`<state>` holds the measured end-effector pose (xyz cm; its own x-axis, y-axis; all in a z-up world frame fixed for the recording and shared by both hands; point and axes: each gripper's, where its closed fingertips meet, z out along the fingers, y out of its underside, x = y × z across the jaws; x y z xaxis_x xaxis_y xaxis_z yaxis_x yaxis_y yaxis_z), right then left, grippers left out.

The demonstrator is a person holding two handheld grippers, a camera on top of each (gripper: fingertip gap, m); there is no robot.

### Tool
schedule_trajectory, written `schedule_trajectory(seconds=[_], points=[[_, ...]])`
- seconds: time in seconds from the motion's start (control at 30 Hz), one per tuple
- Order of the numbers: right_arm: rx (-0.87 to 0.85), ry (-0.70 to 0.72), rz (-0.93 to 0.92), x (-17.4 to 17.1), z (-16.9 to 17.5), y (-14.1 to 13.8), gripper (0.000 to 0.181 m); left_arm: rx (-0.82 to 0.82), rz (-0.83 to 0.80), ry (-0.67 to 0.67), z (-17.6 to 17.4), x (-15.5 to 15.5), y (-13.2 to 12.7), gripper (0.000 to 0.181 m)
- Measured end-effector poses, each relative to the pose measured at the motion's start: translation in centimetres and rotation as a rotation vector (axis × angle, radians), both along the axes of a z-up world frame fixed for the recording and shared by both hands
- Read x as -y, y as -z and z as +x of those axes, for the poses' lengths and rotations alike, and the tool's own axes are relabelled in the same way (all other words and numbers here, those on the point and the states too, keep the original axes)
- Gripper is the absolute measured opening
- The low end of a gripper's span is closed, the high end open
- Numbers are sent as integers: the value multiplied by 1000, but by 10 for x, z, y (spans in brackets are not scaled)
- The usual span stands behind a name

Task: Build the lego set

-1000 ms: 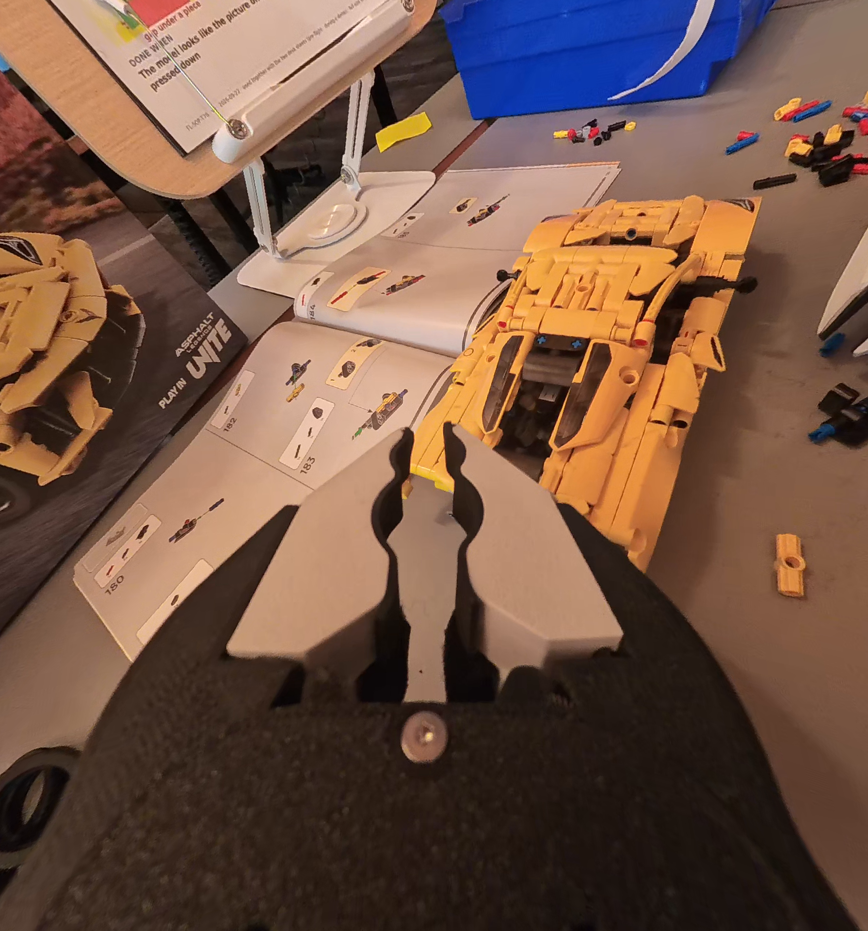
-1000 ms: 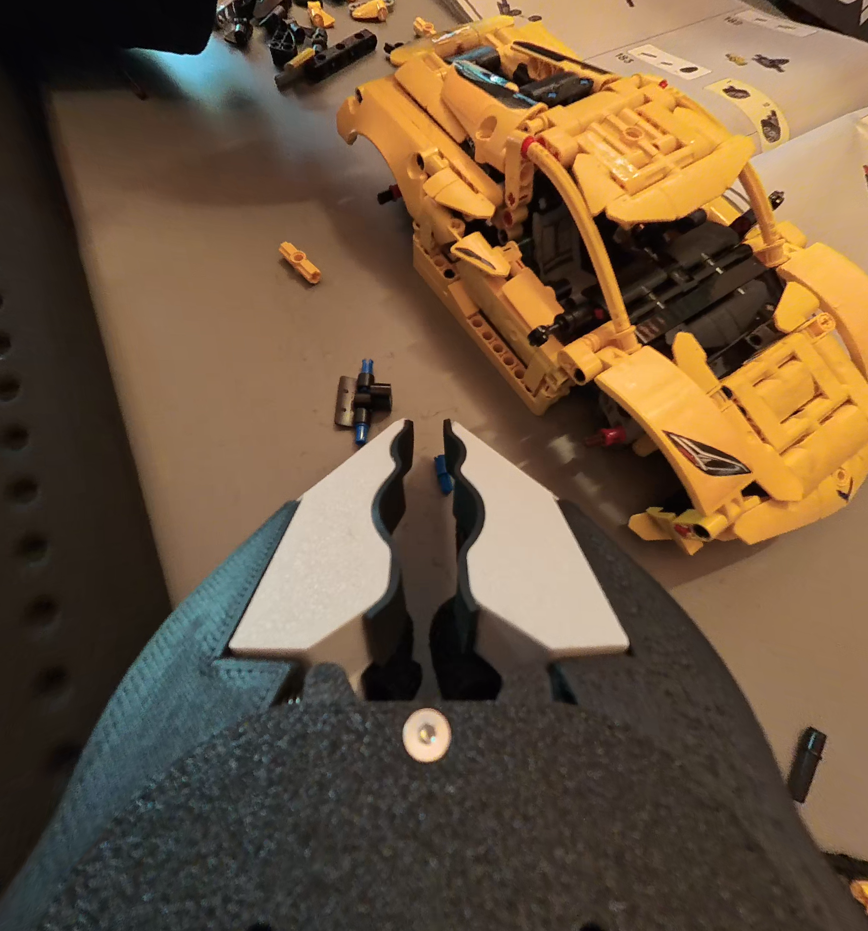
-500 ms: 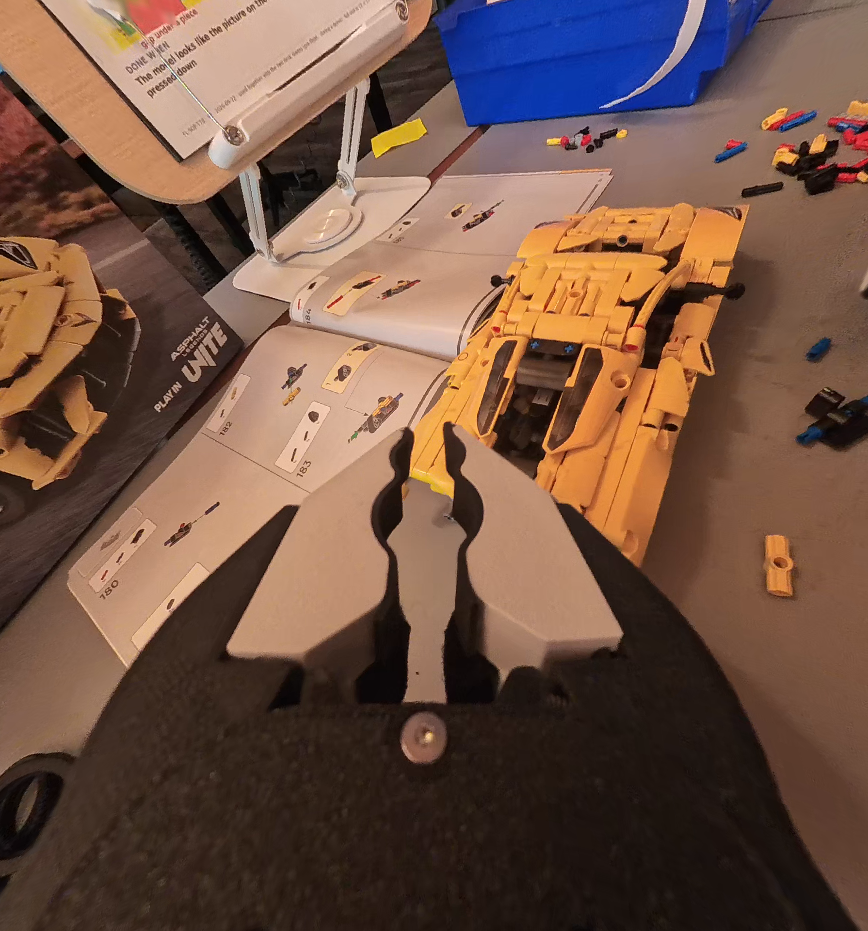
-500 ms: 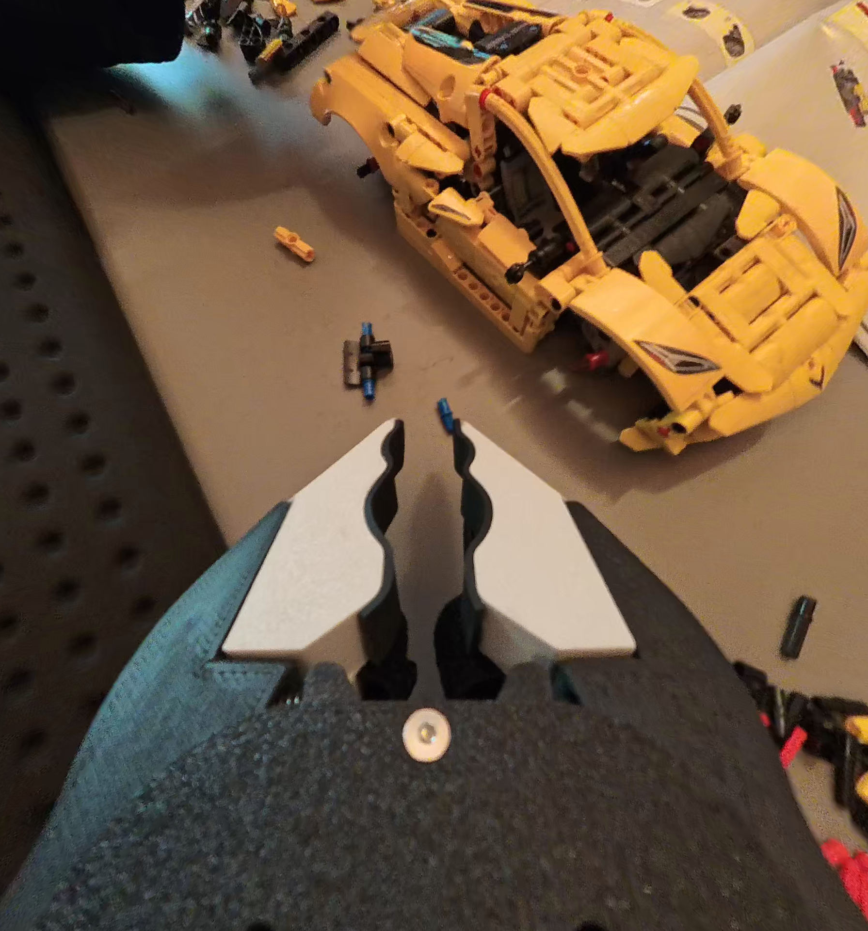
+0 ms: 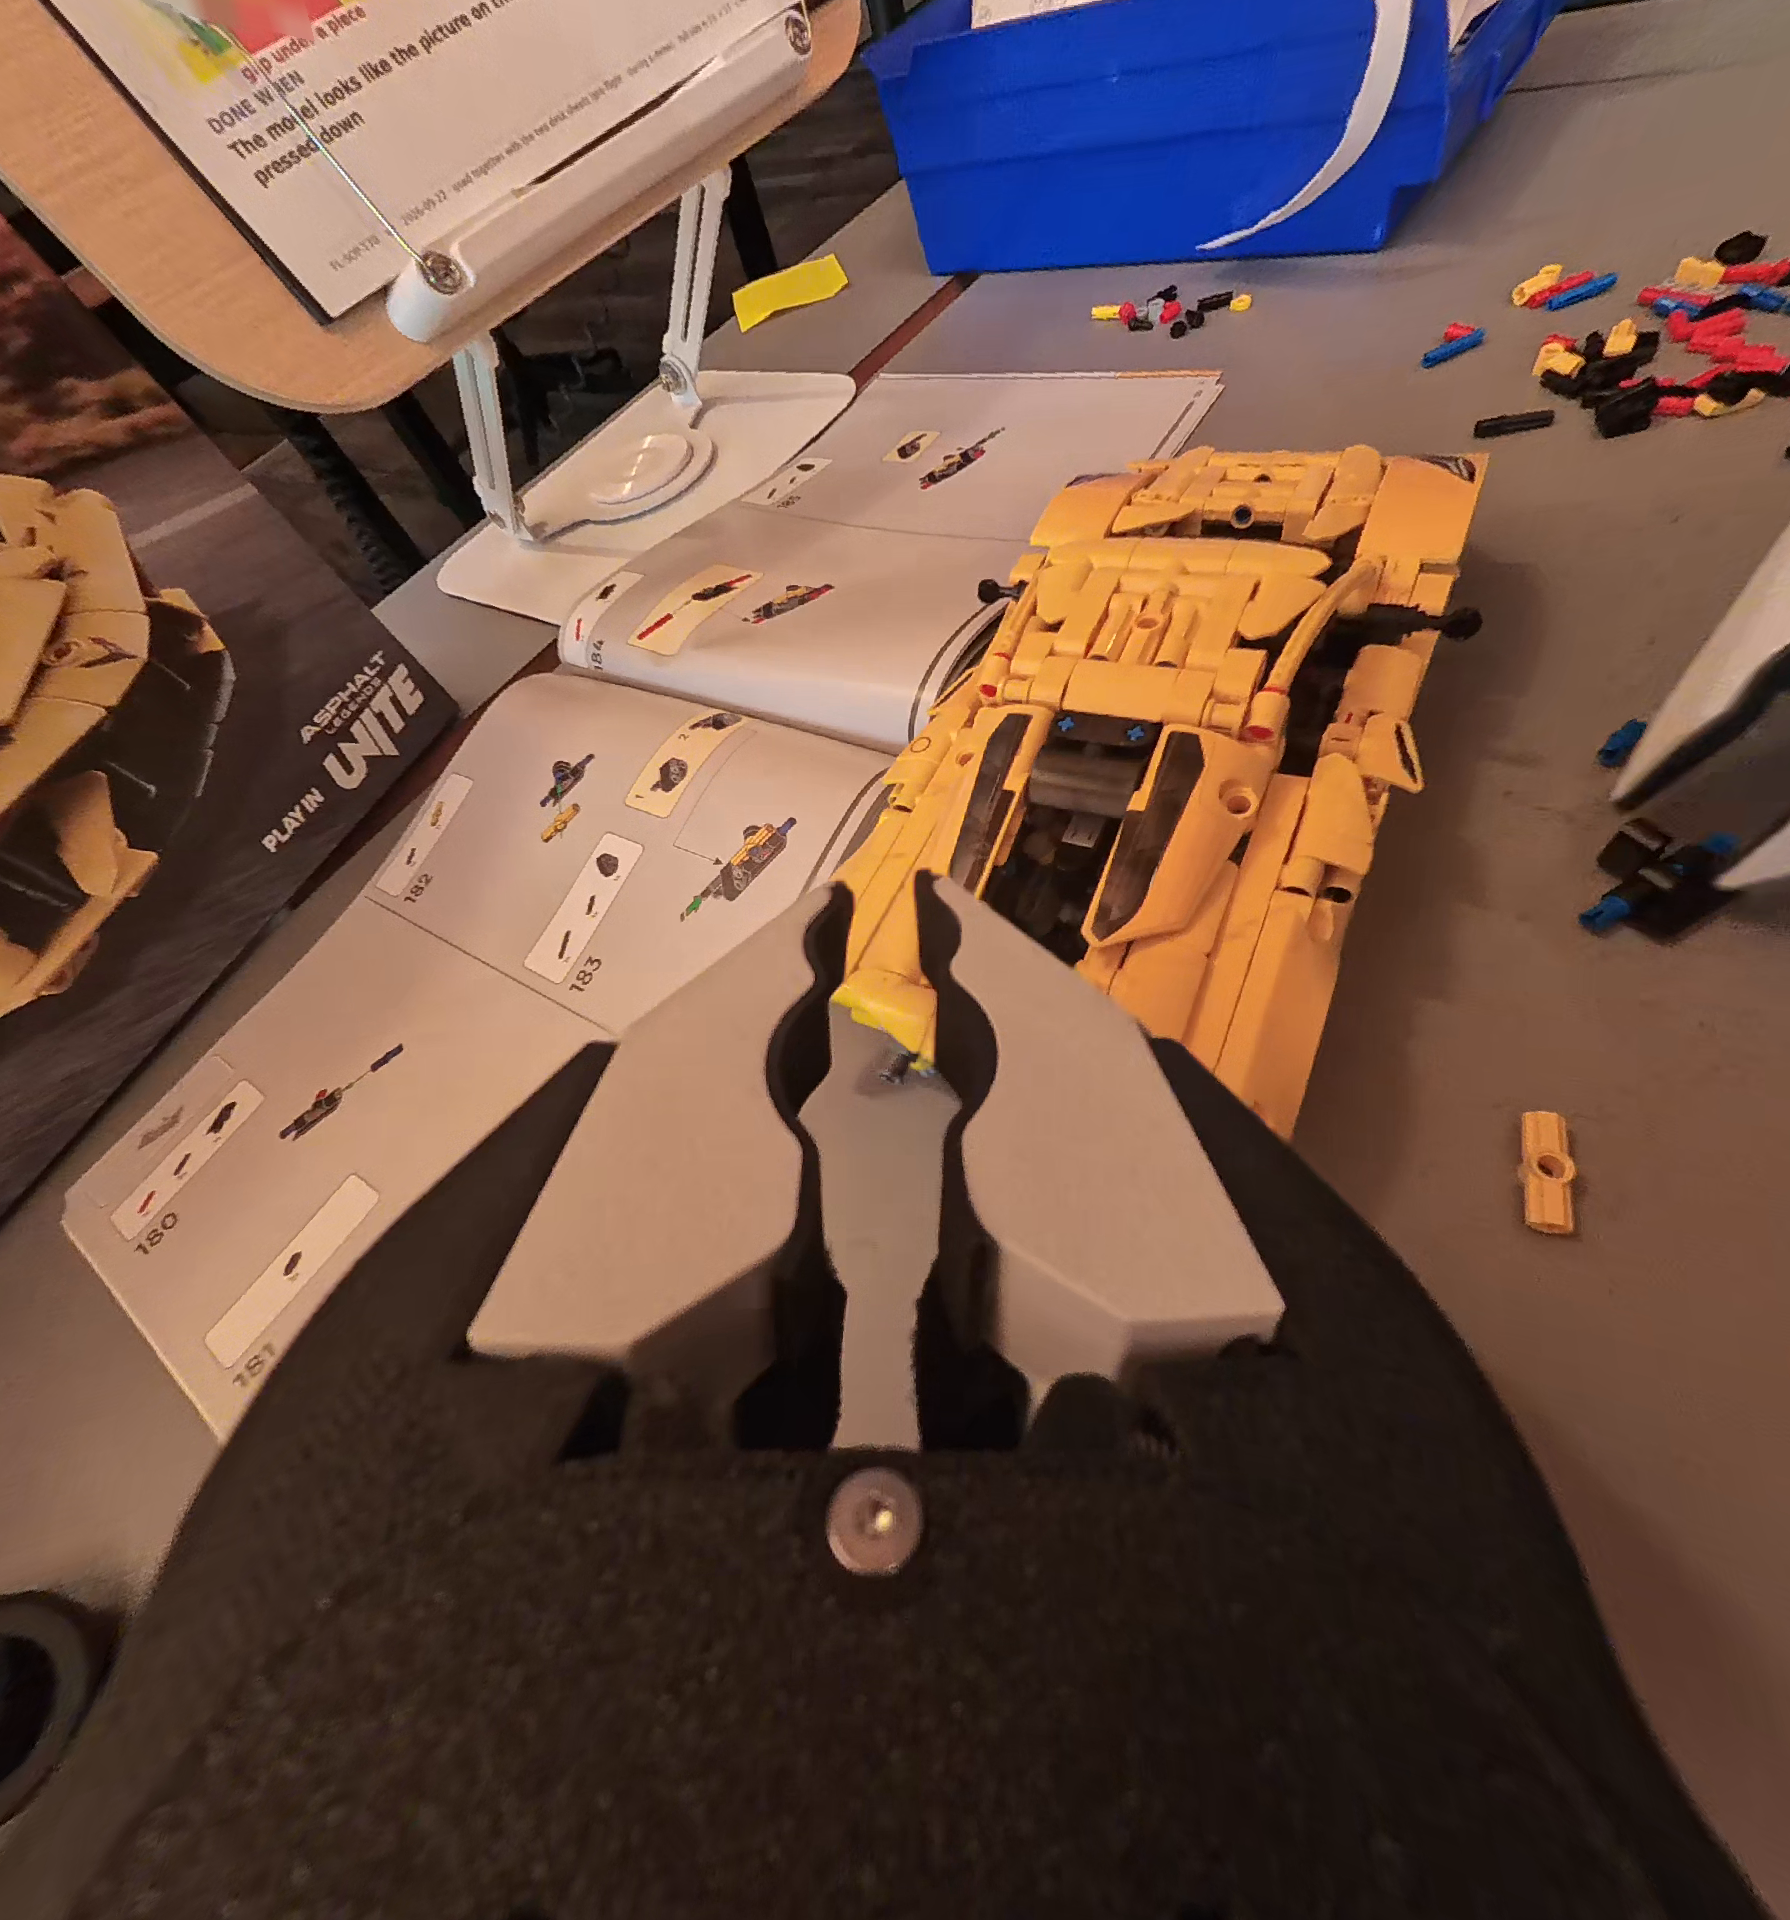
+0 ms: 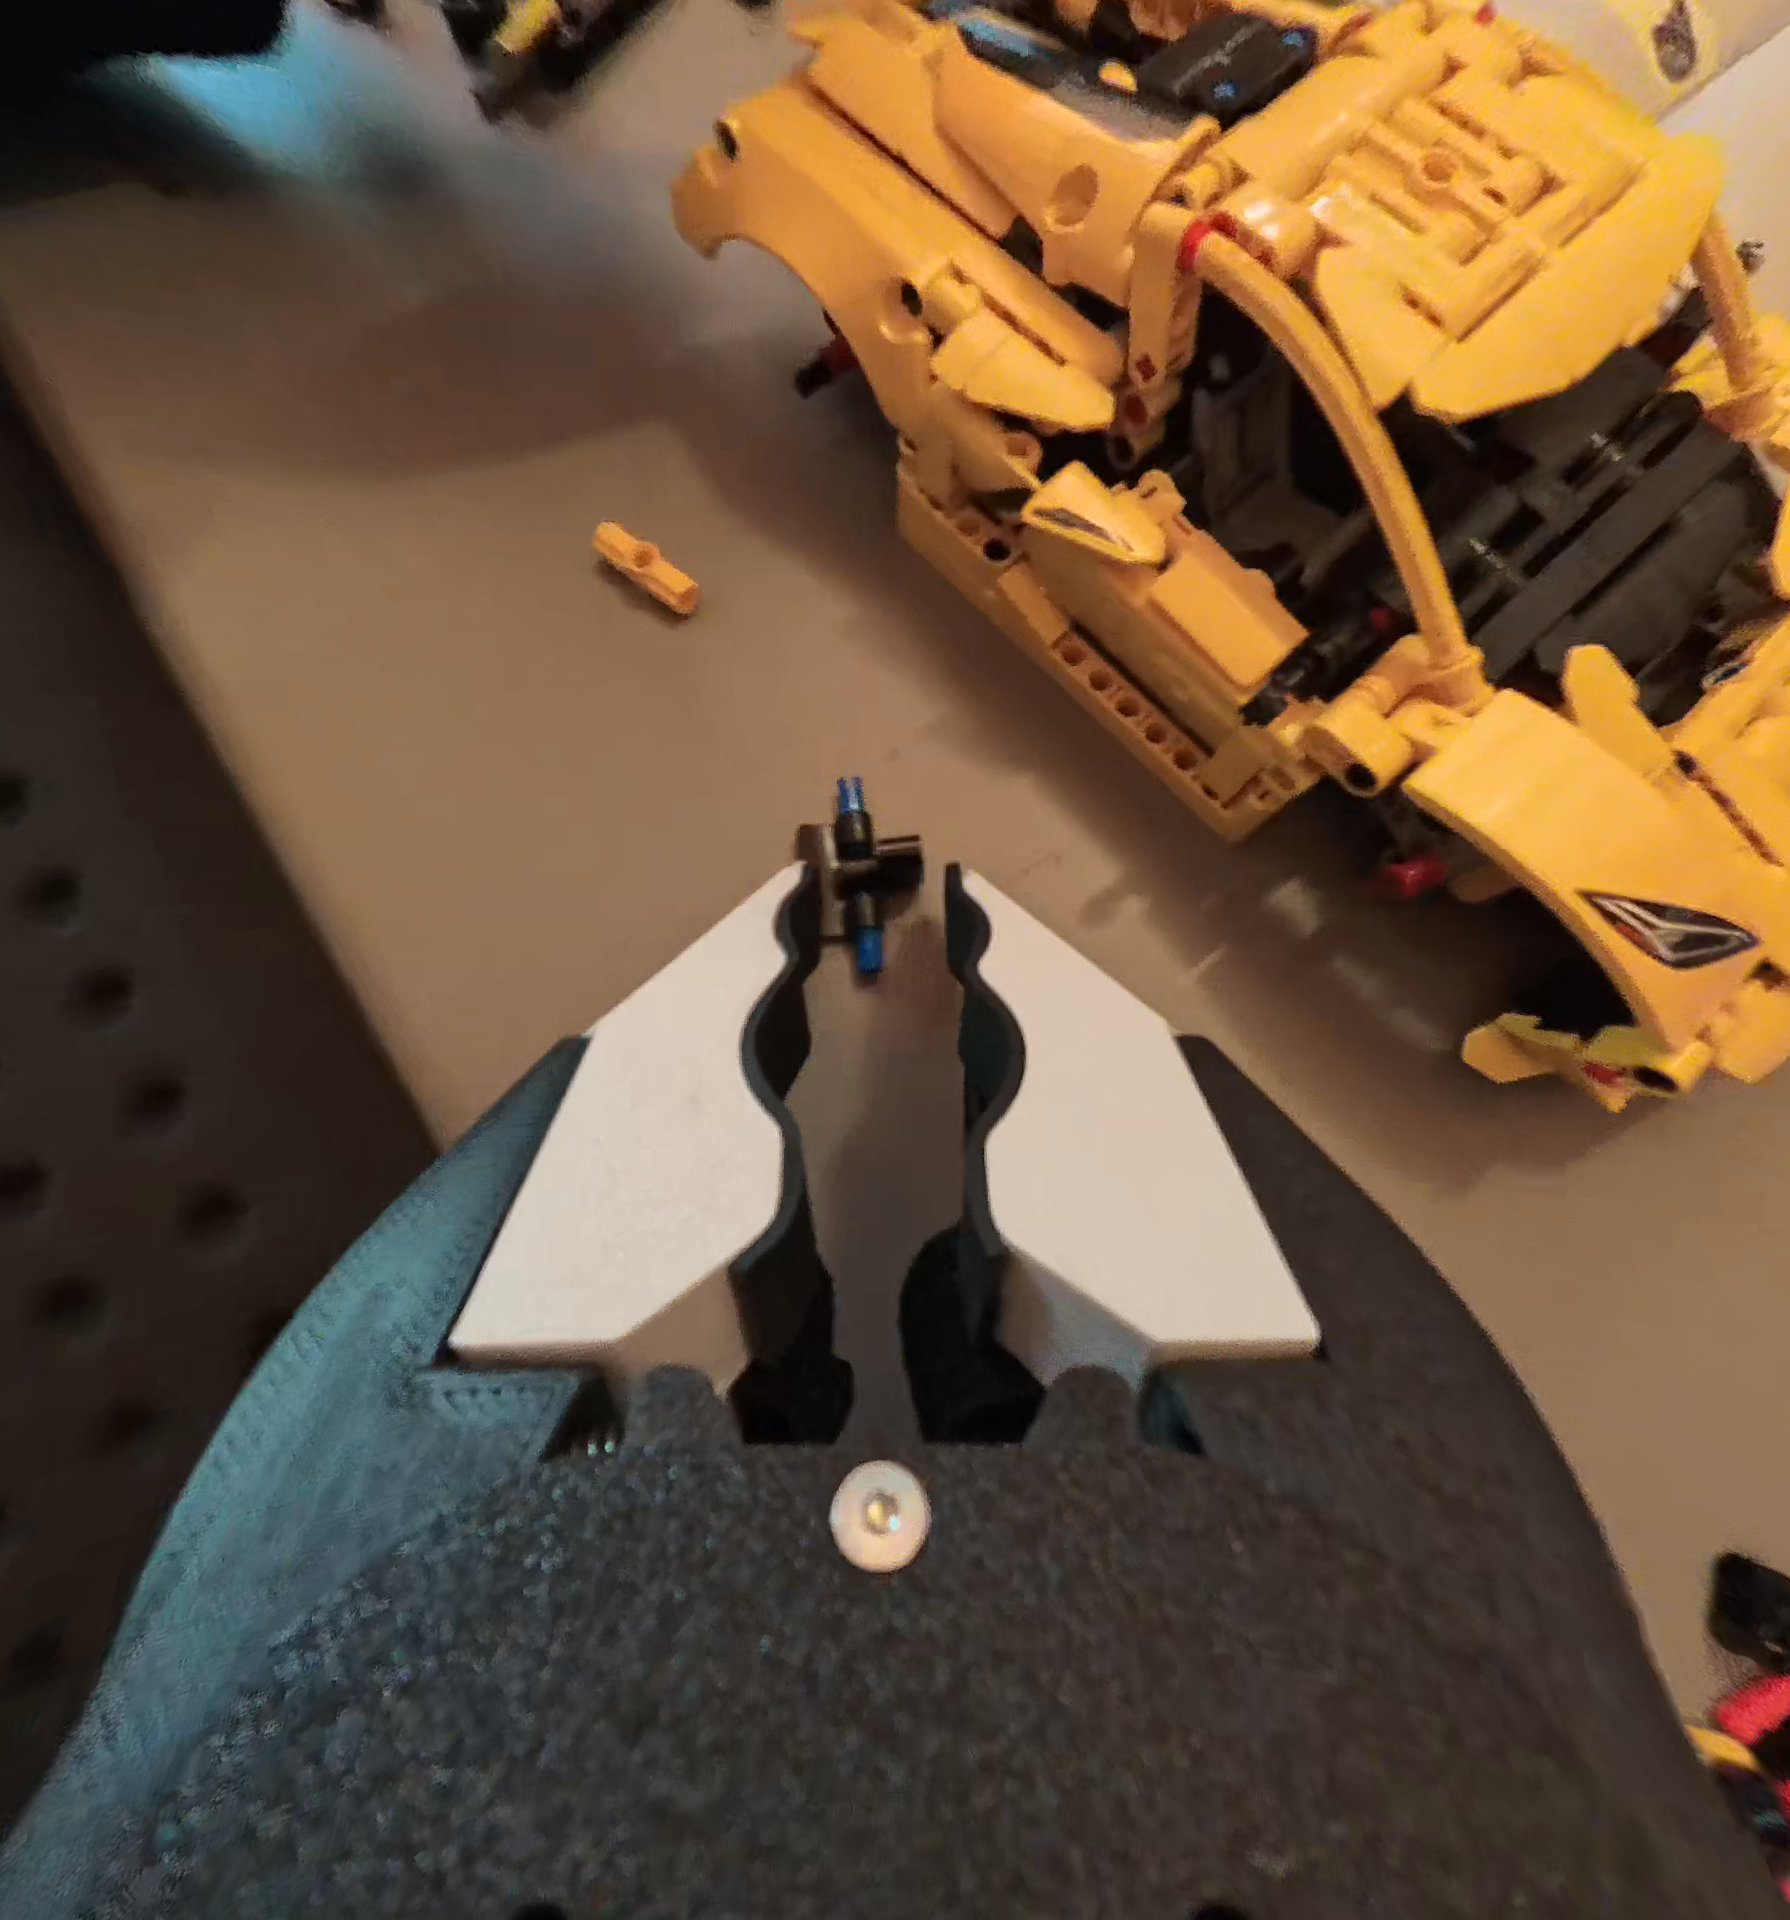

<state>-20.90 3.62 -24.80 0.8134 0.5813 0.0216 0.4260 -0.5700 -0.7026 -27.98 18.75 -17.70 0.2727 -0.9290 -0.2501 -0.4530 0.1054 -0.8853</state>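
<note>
The right hand-held gripper [image 6: 875,883] hangs low over the grey desk [image 6: 455,779] with its jaws apart; a small black assembly with blue pins [image 6: 855,873] lies on the desk right at the fingertips, close against the left finger and partly inside the gap, though whether it touches is unclear; a loose yellow connector [image 6: 647,566] lies farther off to the left; the yellow Lego car [image 6: 1338,520] stands to the far right, well apart from the jaws. The left hand-held gripper [image 5: 880,904] holds nothing, its jaws parted by a narrow gap, its tips over the near end of the car [image 5: 1182,748]; the open instruction booklet [image 5: 558,883] lies left of the car, partly under it; scattered red, black and blue pieces [image 5: 1701,343] lie far right, near a blue bin [image 5: 1130,135].
</note>
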Motion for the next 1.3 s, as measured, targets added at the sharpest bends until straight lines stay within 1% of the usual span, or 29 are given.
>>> schedule_trajectory(seconds=[0.07, 0.13, 0.17, 0.23, 0.3, 0.33, 0.37, 0.43, 0.5, 0.53, 0.6, 0.67, 0.73, 0.8, 0.9, 1.0, 1.07, 1.2, 1.3], points=[[43, 1, 3, -2, 3, 7, 21, 15, -16, 15, 1, 3, -3, 12], [14, -3, 11, -4, -1, 6, 16, 51, -47, 57, 4, 12, -9, 12], [3, -6, 18, -6, -2, 6, 14, 77, -78, 102, 6, 21, -13, 12], [0, -12, 44, -10, -2, 3, 14, 154, -208, 274, 13, 53, -24, 13], [-54, -52, 68, -10, -8, -6, 14, 214, -398, 459, 16, 88, -34, 19], [-121, -74, 77, -9, -14, -15, 14, 245, -487, 526, 16, 101, -39, 22], [-234, -118, 86, -5, -25, -29, 14, 278, -566, 572, 17, 110, -44, 24], [-497, -199, 104, 5, -42, -63, 14, 342, -709, 631, 19, 121, -52, 24], [-693, -286, 122, 16, -50, -95, 14, 379, -864, 684, 19, 132, -56, 24], [-743, -318, 152, 20, -51, -107, 14, 379, -950, 723, 19, 139, -57, 24], [-759, -370, 216, 26, -53, -119, 14, 356, -1125, 804, 16, 154, -58, 24], [-727, -417, 277, 31, -57, -122, 14, 367, -1279, 862, 15, 162, -62, 24], [-698, -460, 337, 37, -62, -125, 14, 374, -1388, 899, 14, 167, -64, 24], [-650, -498, 384, 41, -67, -125, 14, 332, -1446, 959, 10, 177, -63, 24], [-604, -550, 414, 45, -75, -123, 14, 252, -1433, 1024, 4, 194, -59, 24], [-581, -595, 417, 48, -80, -122, 14, 209, -1426, 1079, -1, 205, -59, 21], [-593, -620, 405, 50, -83, -123, 14, 204, -1425, 1090, -2, 207, -59, 14], [-625, -656, 372, 55, -86, -122, 14, 188, -1440, 1106, -4, 210, -57, 12], [-625, -632, 359, 52, -83, -121, 14, 193, -1487, 1082, -1, 207, -56, 10]])
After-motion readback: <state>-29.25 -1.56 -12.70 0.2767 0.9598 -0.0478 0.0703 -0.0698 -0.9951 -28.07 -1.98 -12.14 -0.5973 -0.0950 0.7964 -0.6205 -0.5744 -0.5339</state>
